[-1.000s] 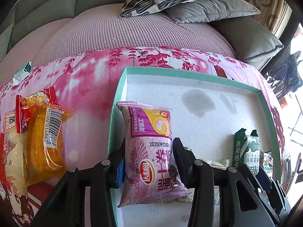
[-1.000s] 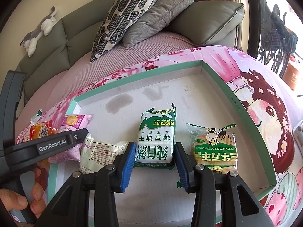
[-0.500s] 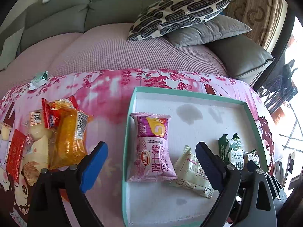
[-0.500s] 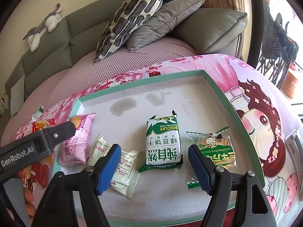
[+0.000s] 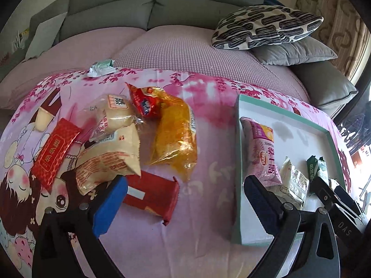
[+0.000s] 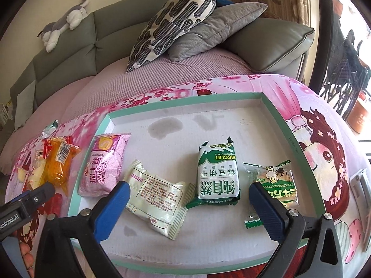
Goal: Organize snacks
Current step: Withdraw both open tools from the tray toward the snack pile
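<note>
The right gripper [image 6: 189,205] is spread wide and grasps nothing; its jaws have just been opening. Between its blue fingers [image 6: 116,206], a little ahead, lie a white packet [image 6: 157,195] and a green biscuit pack [image 6: 218,176], both flat on the floor of the tray [image 6: 299,148] and touched by neither finger. The right finger partly hides a clear cracker packet [image 6: 276,176]. Ahead and left of the left finger lies a pink Swiss roll bag [image 6: 104,164], close to the tray's left wall.

The left gripper [image 5: 185,195] is released too, its jaws likewise just opened, and nothing is between them but the pink cartoon cloth [image 5: 204,178]. Its left finger [image 5: 109,205] lies over one end of a red bar [image 5: 150,195]. Beyond that finger is a loose pile: a beige packet [image 5: 111,157], a red foil packet [image 5: 55,153], a bun in clear wrap [image 5: 116,113], a small red bag [image 5: 145,103] and an orange bag [image 5: 176,136]. Farther off, at the cloth's far edge, is a small green wrapper [image 5: 102,68]. The right finger stands over the tray's left wall.

The cloth covers a desk in front of a sofa [image 5: 185,0] with cushions [image 5: 266,26].
</note>
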The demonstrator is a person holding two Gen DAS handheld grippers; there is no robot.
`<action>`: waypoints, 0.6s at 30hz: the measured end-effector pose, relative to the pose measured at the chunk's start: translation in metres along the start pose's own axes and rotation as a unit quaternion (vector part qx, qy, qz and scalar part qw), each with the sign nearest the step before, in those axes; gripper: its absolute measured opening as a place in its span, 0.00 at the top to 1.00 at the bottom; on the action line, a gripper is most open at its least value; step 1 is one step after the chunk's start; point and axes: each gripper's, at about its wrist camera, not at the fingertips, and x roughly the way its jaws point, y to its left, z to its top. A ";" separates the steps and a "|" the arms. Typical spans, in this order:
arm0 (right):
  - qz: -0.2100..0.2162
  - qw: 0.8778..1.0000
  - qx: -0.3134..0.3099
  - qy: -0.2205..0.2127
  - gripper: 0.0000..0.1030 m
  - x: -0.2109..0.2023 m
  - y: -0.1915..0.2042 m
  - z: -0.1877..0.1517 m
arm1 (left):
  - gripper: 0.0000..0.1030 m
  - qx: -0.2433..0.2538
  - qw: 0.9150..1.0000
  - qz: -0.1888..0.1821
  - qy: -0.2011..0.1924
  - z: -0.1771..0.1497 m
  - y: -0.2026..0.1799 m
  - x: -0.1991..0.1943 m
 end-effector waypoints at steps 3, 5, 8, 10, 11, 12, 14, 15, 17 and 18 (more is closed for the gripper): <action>0.011 1.000 -0.001 0.002 0.00 -0.001 0.007 0.000 | 0.02 -0.013 1.000 0.000 -0.012 -0.002 0.011 -0.002; 0.011 1.000 -0.009 0.002 0.00 0.000 0.014 -0.001 | 0.02 -0.024 1.000 0.003 -0.019 -0.003 0.017 -0.004; 0.009 1.000 -0.022 0.003 0.00 -0.001 0.024 -0.004 | 0.02 -0.044 0.998 0.001 -0.035 -0.005 0.028 -0.007; 0.009 1.000 -0.029 0.004 0.00 -0.003 0.030 -0.006 | 0.02 -0.049 0.998 0.011 -0.045 -0.008 0.033 -0.009; 0.009 0.999 -0.032 0.003 0.00 -0.004 0.033 -0.007 | 0.02 -0.050 0.998 0.019 -0.045 -0.009 0.036 -0.009; 0.010 0.999 -0.034 0.002 0.00 -0.005 0.036 -0.008 | 0.02 -0.051 0.997 0.024 -0.044 -0.010 0.039 -0.010; 0.015 0.999 -0.038 0.000 0.00 -0.008 0.042 -0.010 | 0.02 -0.056 0.997 0.029 -0.045 -0.011 0.045 -0.012; 0.019 0.999 -0.042 0.000 0.00 -0.009 0.045 -0.011 | 0.02 -0.061 0.997 0.031 -0.046 -0.012 0.048 -0.013; 0.023 0.998 -0.050 0.001 0.00 -0.011 0.052 -0.014 | 0.02 -0.070 0.996 0.035 -0.047 -0.012 0.054 -0.016; 0.024 0.998 -0.055 0.002 0.00 -0.011 0.056 -0.015 | 0.02 -0.075 0.995 0.037 -0.048 -0.012 0.058 -0.018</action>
